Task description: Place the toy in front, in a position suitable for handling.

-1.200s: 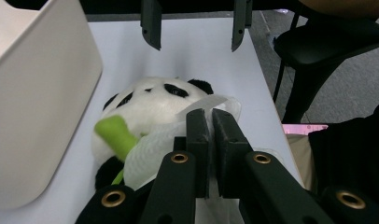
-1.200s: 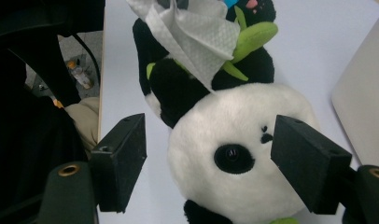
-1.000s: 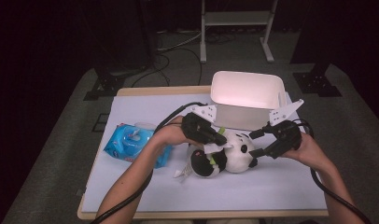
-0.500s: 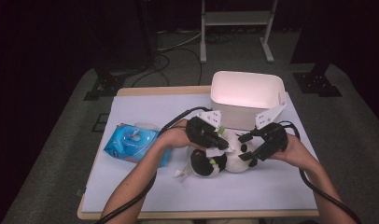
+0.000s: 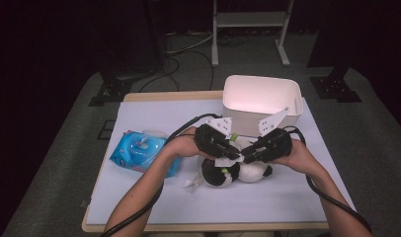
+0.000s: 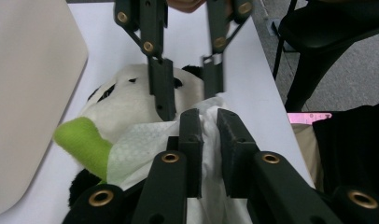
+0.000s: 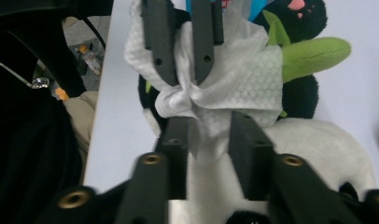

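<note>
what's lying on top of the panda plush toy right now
A white wet wipe is draped over the panda plush toy, pinched by the left gripper. The right gripper straddles its hanging edge. The plush surface under the wipe is covered.

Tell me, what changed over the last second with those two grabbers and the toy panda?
The right gripper slid in toward the left gripper, and its jaws have just been closing around the white wipe on the panda toy. The left gripper stayed clamped on that wipe. The panda, blue wipe pack and white bin stayed put.
</note>
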The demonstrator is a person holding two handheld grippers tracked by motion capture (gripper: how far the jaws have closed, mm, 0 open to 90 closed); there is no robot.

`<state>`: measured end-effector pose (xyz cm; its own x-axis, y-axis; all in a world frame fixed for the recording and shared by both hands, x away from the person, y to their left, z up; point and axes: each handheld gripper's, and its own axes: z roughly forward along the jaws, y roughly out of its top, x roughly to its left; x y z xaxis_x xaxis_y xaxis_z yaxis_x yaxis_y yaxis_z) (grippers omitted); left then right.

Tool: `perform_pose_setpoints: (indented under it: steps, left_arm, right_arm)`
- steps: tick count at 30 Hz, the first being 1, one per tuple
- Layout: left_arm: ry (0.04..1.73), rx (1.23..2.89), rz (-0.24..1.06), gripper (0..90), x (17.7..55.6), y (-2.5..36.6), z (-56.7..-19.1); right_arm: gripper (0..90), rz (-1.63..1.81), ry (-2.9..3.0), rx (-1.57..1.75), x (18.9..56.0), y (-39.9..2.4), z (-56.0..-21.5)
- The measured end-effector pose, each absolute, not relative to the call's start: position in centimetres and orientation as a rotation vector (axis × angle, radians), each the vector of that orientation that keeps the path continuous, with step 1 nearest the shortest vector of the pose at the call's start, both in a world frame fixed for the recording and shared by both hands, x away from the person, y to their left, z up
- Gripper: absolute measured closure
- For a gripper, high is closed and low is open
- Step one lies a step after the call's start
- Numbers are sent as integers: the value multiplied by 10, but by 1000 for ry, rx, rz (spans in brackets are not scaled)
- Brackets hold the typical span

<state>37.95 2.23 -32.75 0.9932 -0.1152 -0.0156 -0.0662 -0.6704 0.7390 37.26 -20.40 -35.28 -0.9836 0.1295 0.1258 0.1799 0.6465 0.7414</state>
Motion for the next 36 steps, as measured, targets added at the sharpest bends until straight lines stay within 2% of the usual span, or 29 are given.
perform_pose_setpoints:
  steps: [2,10,18,20,21,22,24,26,28,29,36]
  left_arm:
    - [-125,2302,-82,761,379,25,-326]
    - [-88,2274,-62,699,378,42,-319]
    - [-48,2294,-47,710,378,56,-320]
    - [-37,2310,-51,725,378,57,-325]
    - [-37,2310,-51,727,378,57,-325]
    - [-36,2319,-59,736,378,57,-329]
    - [-34,2321,-61,744,378,56,-331]
    - [-29,2322,-61,744,378,55,-333]
    - [-29,2322,-59,744,377,55,-334]
    - [-33,2327,-59,744,377,54,-335]
    - [-26,2344,-55,749,377,53,-338]
  right_arm:
    - [889,-1257,-2777,-227,374,-202,-356]
    - [897,-1282,-2730,-256,374,-215,-357]
    - [892,-1286,-2757,-303,370,-231,-346]
    - [744,-1283,-2759,-304,371,-227,-343]
    - [744,-1283,-2759,-304,371,-227,-343]
    - [648,-1291,-2761,-291,370,-221,-342]
    - [647,-1295,-2762,-287,370,-218,-342]
    - [569,-1276,-2782,-272,371,-204,-345]
    - [564,-1266,-2781,-259,372,-200,-346]
    - [534,-1258,-2781,-246,372,-194,-348]
    - [508,-1255,-2764,-194,376,-173,-351]
